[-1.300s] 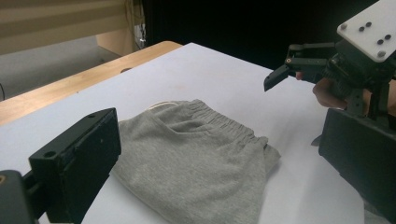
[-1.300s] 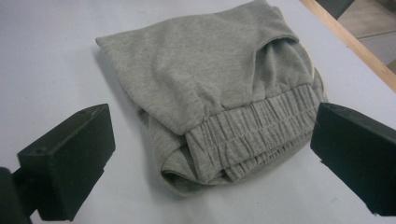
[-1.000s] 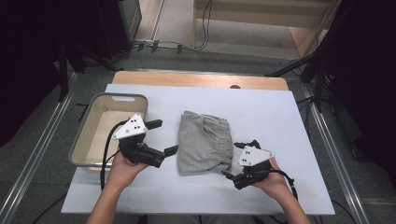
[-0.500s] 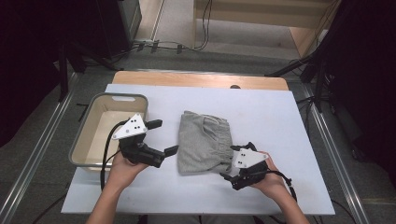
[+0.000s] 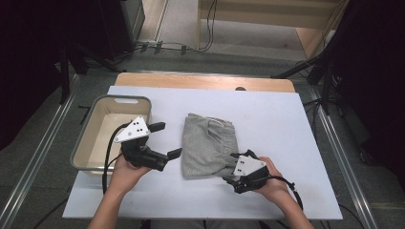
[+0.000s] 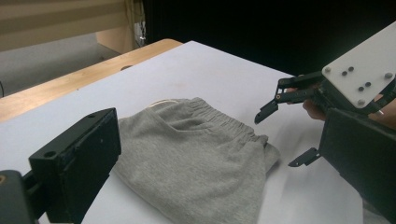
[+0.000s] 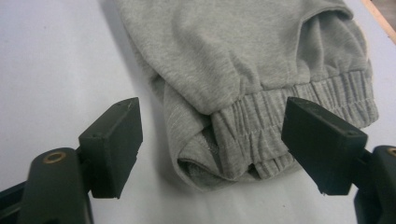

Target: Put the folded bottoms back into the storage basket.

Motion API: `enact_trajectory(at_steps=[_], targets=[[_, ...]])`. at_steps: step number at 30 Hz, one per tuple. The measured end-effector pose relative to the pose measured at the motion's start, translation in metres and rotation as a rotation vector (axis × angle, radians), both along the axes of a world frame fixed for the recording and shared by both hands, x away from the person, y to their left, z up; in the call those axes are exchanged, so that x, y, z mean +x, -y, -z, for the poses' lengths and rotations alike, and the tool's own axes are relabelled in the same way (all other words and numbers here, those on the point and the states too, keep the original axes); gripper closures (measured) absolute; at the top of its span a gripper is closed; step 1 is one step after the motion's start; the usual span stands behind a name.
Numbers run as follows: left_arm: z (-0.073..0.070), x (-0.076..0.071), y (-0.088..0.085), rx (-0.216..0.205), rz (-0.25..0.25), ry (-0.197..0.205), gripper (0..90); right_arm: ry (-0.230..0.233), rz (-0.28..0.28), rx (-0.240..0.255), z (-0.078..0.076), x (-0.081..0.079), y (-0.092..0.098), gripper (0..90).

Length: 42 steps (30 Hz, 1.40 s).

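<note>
- High view: the folded grey sweat shorts point(image 5: 208, 146) lie in the middle of the frame on the white bench point(image 5: 267, 114). I have my right gripper point(image 5: 237, 163) at their lower right corner, low on the bench, because that is where the loose layers end and I judge a pinch there will catch them all.
- My left gripper point(image 5: 163, 140) hovers just left of the shorts, jaws wide with nothing between them, waiting for its own corner.
- A beige bin point(image 5: 86, 143) sits at the left edge of the bench, probably where the shorts go.
- Left gripper view: the shorts fill the lower middle, waistband towards the upper right; my right gripper point(image 6: 280, 130) comes in from the right with the cloth's corner near its tips.
- Right gripper view: the elastic hem and folded corner point(image 7: 233, 154) lie between my jaws. The jaws have just been closing, yet the pads stand clear of the cloth on both sides, so nothing is held.
- Surface and room: the bench top is smooth white with a wooden strip point(image 5: 205, 81) along its far edge; beyond it are grey floor, cables and dark surroundings.
</note>
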<state>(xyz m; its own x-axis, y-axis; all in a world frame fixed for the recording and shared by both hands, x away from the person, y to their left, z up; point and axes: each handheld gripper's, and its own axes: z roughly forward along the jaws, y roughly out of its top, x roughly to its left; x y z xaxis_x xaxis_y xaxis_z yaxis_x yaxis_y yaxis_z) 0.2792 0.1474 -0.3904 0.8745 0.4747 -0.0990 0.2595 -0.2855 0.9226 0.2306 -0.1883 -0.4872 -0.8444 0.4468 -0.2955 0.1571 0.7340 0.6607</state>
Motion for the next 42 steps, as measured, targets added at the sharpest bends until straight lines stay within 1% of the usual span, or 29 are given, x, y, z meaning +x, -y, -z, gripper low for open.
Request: enact_trajectory(at_steps=[5,6,14,17,20,21,27,29,32,33,36,39,42], targets=[[0.000,0.000,0.000,0.001,0.001,-0.005,0.0,0.001,-0.004,-0.015,0.002,0.000,-0.001,23.7],[0.000,0.000,0.001,0.001,0.002,-0.006,0.0,-0.003,-0.012,-0.021,0.002,0.000,-0.002,27.1],[0.001,0.001,0.001,0.004,0.006,-0.009,0.0,-0.020,-0.022,-0.047,0.004,0.001,-0.003,33.5],[0.001,0.001,0.001,0.005,0.006,-0.010,0.0,-0.034,-0.016,-0.062,0.008,0.003,-0.003,37.0],[0.001,0.001,0.001,0.004,0.005,-0.011,0.0,-0.040,-0.012,-0.069,0.009,0.004,-0.003,37.9],[0.001,0.001,0.001,0.003,0.005,-0.012,0.0,-0.040,-0.010,-0.080,0.010,0.005,-0.003,39.1],[0.002,0.001,0.001,0.007,0.005,-0.014,0.0,-0.046,-0.001,-0.084,0.013,0.006,-0.004,43.1],[0.002,0.001,0.001,0.007,0.004,-0.015,0.0,-0.043,-0.005,-0.095,0.014,0.007,-0.005,43.5],[0.002,0.002,0.001,0.006,0.004,-0.017,0.0,-0.029,0.003,-0.109,0.016,0.007,-0.007,44.9],[0.003,0.002,0.001,0.007,0.002,-0.018,0.0,-0.034,0.003,-0.115,0.016,0.007,-0.007,45.4],[0.003,0.002,0.001,0.007,0.003,-0.020,0.0,-0.043,0.015,-0.109,0.017,0.007,-0.007,47.5],[0.004,0.002,0.002,0.009,0.003,-0.022,0.0,-0.053,0.017,-0.115,0.016,0.008,-0.007,49.1],[0.004,0.002,0.003,0.013,0.005,-0.024,0.0,-0.047,0.021,-0.120,0.017,0.008,-0.008,49.8]])
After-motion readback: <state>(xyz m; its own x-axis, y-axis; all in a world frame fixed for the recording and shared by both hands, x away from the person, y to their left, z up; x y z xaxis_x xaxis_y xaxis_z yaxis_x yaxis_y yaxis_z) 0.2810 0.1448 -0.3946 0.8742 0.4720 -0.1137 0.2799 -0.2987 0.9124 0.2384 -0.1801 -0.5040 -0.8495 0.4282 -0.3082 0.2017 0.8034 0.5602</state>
